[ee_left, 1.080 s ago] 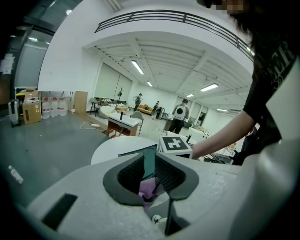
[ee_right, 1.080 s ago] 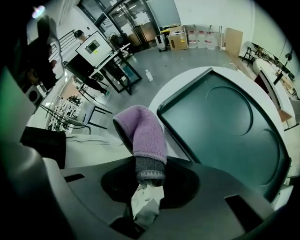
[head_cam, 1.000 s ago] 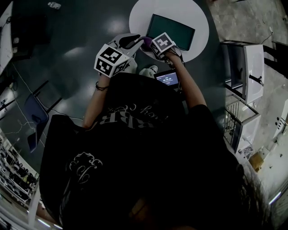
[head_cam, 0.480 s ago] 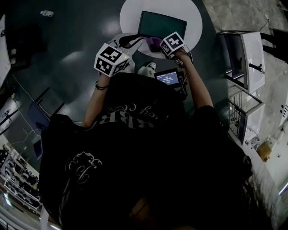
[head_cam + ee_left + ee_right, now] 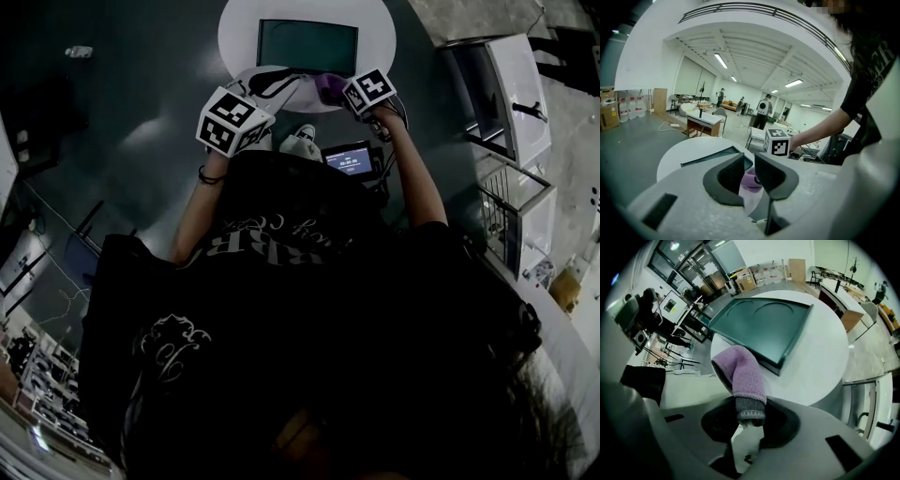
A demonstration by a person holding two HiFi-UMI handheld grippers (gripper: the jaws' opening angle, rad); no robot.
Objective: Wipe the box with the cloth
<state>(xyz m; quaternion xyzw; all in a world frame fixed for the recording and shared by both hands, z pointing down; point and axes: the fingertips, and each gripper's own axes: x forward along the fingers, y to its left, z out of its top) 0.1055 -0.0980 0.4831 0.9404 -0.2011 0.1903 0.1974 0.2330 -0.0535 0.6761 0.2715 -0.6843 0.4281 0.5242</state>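
The right gripper [image 5: 749, 416] has its jaws pressed together on the grey-banded end of a purple fleece cloth [image 5: 740, 376], which sticks out from them and curls over at its free end. The left gripper [image 5: 749, 161] has its jaws spread a little, with a narrow gap and nothing pinched between them; the cloth [image 5: 750, 179] shows through that gap, beyond the jaws. In the head view both grippers are held out over the near rim of a round white table [image 5: 239, 33], the left gripper [image 5: 272, 84] to the left of the cloth [image 5: 328, 86] and the right gripper's marker cube [image 5: 368, 91] just to its right. The box [image 5: 307, 47], flat, dark green and rectangular, lies on the table with the cloth's free end just beside its near edge; whether they touch cannot be told. Below the grippers, near the person's dark shirt, a small lit screen [image 5: 349, 159] glows
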